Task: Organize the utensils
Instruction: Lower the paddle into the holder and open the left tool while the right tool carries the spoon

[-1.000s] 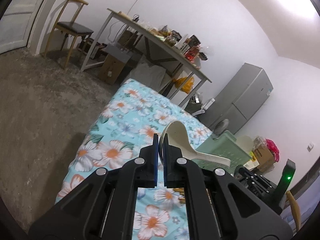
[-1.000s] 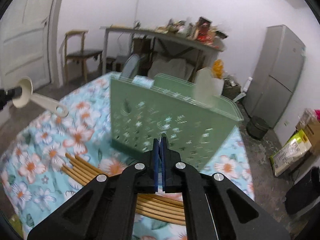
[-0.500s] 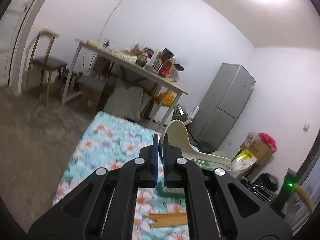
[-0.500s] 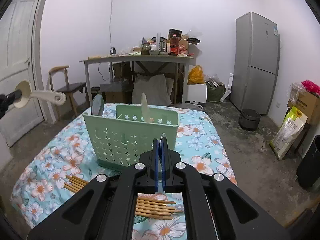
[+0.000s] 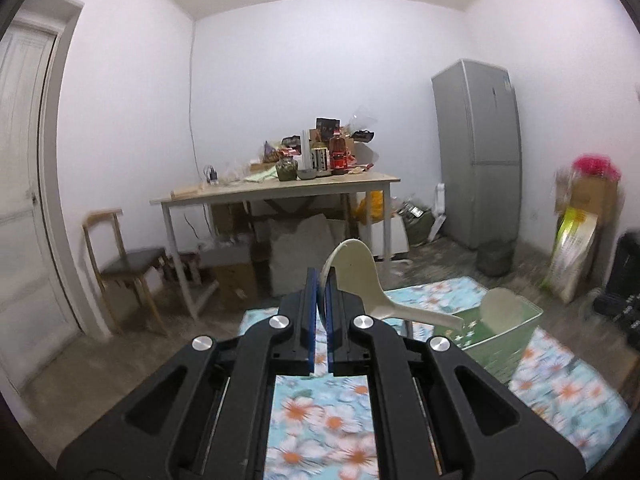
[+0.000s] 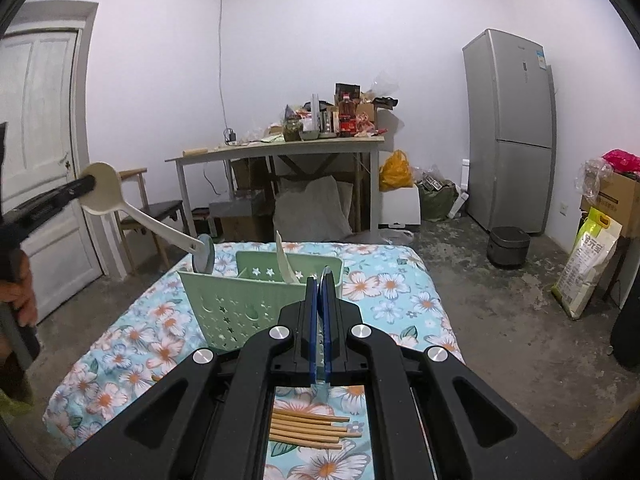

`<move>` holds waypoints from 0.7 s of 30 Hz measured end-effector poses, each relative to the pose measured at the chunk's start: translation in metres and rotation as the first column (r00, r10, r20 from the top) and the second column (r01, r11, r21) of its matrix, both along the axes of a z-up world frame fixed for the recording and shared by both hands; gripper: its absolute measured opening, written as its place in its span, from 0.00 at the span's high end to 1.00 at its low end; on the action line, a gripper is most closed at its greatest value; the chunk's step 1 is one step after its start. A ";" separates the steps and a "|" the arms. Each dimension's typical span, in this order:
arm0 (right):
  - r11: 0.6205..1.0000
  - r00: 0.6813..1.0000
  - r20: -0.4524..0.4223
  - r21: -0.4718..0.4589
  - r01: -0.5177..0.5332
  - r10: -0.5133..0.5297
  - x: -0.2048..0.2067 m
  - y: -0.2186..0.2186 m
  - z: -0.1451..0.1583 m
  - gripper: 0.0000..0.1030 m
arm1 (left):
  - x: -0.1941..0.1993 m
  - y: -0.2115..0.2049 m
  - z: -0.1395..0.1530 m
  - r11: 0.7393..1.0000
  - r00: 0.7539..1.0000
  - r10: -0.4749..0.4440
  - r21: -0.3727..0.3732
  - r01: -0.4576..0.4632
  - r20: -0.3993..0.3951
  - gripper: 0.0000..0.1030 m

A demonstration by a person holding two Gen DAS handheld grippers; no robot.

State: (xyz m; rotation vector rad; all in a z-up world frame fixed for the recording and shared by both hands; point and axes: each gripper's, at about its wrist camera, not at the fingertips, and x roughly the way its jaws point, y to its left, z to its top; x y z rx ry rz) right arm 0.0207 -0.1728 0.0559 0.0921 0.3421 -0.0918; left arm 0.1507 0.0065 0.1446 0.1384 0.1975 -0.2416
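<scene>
My left gripper (image 5: 319,276) is shut on the bowl of a cream plastic spoon (image 5: 356,278). The spoon's handle slants down to the right, toward the green perforated basket (image 5: 516,326). In the right wrist view the same spoon (image 6: 102,188) hangs in the air at the left, with its handle tip just above the basket (image 6: 248,308). A person's hand (image 6: 18,288) holds that left gripper (image 6: 86,186). My right gripper (image 6: 319,280) is shut in front of the basket, with nothing seen between its pads. Bamboo chopsticks (image 6: 308,428) lie on the floral cloth below it.
The basket holds a grey round utensil (image 6: 203,256) and a white one (image 6: 285,264). The floral-clothed table (image 6: 404,284) ends at the concrete floor on all sides. Behind stand a cluttered table (image 6: 280,148), a chair (image 6: 160,208), a fridge (image 6: 508,132) and a rice cooker (image 6: 509,246).
The left gripper has risen and rolled level, carrying the spoon toward the basket. The right gripper has drawn back from the basket and levelled, so the chopsticks now lie under it.
</scene>
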 end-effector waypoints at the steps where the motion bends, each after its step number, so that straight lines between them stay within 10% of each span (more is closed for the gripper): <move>1: 1.000 1.000 0.005 0.003 -0.002 0.002 -0.001 -0.002 0.001 0.98 | 0.000 -0.008 0.000 0.999 1.000 0.009 0.037 -0.010 0.018 0.97; 10: 0.999 1.000 0.017 0.031 -0.015 0.014 -0.005 -0.007 -0.001 0.98 | 0.018 -0.060 -0.011 0.967 1.000 -0.004 0.254 0.003 0.003 0.97; 21: 0.999 1.000 0.010 0.051 -0.017 0.016 -0.004 -0.012 -0.004 0.98 | 0.050 -0.044 -0.024 0.988 0.968 -0.151 -0.014 0.151 -0.199 0.86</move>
